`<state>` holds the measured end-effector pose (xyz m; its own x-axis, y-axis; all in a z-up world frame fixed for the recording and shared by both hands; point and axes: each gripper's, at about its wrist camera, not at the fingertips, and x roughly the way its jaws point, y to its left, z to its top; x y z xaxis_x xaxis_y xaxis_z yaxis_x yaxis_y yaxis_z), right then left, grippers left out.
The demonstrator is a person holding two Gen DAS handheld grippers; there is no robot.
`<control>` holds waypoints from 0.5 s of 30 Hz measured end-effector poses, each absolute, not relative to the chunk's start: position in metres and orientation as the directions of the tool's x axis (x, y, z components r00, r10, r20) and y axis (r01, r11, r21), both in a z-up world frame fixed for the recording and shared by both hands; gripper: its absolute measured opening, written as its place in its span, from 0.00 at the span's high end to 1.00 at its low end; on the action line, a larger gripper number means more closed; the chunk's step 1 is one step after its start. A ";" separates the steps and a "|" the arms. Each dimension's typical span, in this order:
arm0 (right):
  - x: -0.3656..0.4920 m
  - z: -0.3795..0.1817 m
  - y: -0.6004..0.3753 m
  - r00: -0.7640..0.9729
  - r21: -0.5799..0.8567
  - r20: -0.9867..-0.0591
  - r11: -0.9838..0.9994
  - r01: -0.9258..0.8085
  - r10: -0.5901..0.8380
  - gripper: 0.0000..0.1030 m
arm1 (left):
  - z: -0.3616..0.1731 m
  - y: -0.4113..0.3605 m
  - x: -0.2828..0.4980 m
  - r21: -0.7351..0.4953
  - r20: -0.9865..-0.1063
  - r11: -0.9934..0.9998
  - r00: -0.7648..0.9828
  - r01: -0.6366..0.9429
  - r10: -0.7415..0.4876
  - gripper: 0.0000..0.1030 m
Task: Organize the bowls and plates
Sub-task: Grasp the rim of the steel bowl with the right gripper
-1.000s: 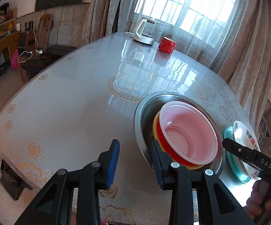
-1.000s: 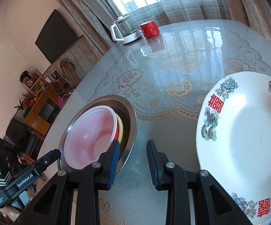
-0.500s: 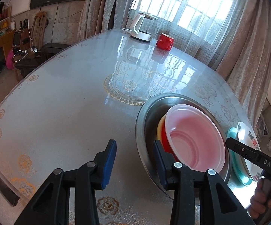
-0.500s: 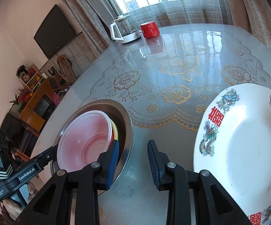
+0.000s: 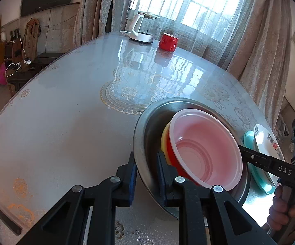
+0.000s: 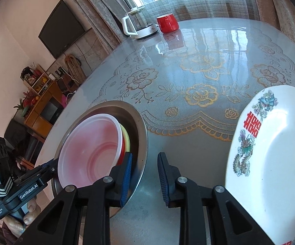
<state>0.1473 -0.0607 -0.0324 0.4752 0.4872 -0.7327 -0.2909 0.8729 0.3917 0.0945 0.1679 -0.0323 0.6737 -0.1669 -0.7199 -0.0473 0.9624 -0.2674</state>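
A steel basin (image 5: 147,118) stands on the table and holds a translucent pink bowl (image 5: 206,149) nested in a red bowl (image 5: 172,157) and a yellow bowl (image 5: 164,136). My left gripper (image 5: 147,173) is shut on the basin's near rim, one pad outside and one inside. My right gripper (image 6: 144,173) straddles the opposite rim of the basin (image 6: 143,126); its left pad is inside, and its right pad stands clear of the metal. The pink bowl (image 6: 90,147) leans toward the left gripper's side. A white patterned plate (image 6: 280,163) lies to the right, on a teal plate (image 5: 249,140).
A white kettle (image 5: 141,30) and a red mug (image 5: 167,41) stand at the table's far edge by the curtained window. The lace-covered table (image 5: 65,112) stretches left of the basin. A hand (image 5: 280,208) holds the right gripper's handle. Shelves and a TV line the left wall.
The left jaws, which straddled the basin's rim with a wide gap, have come together onto it. The right jaws have narrowed slightly around the other rim. Both hands stay about where they were.
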 end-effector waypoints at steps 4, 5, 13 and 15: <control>0.147 -0.031 -0.062 0.458 0.428 -0.721 0.854 -0.296 0.520 0.79 | -0.032 0.169 0.090 -0.274 -0.715 0.961 0.676 -0.036 -0.179 0.81; 0.146 -0.031 -0.062 0.454 0.435 -0.718 0.849 -0.299 0.528 0.79 | -0.032 0.168 0.089 -0.279 -0.716 0.960 0.674 -0.038 -0.181 0.81; 0.149 -0.036 -0.061 0.434 0.463 -0.719 0.840 -0.283 0.543 0.77 | -0.031 0.165 0.086 -0.267 -0.719 0.963 0.673 -0.036 -0.174 0.80; 0.147 -0.036 -0.061 0.417 0.494 -0.705 0.819 -0.291 0.573 0.78 | -0.032 0.165 0.084 -0.267 -0.718 0.963 0.674 -0.035 -0.174 0.80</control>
<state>0.1471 -0.0607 -0.0364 0.4170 0.5732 -0.7054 -0.2912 0.8194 0.4937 0.0845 0.1648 -0.0317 0.6741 -0.1744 -0.7178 -0.0353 0.9630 -0.2672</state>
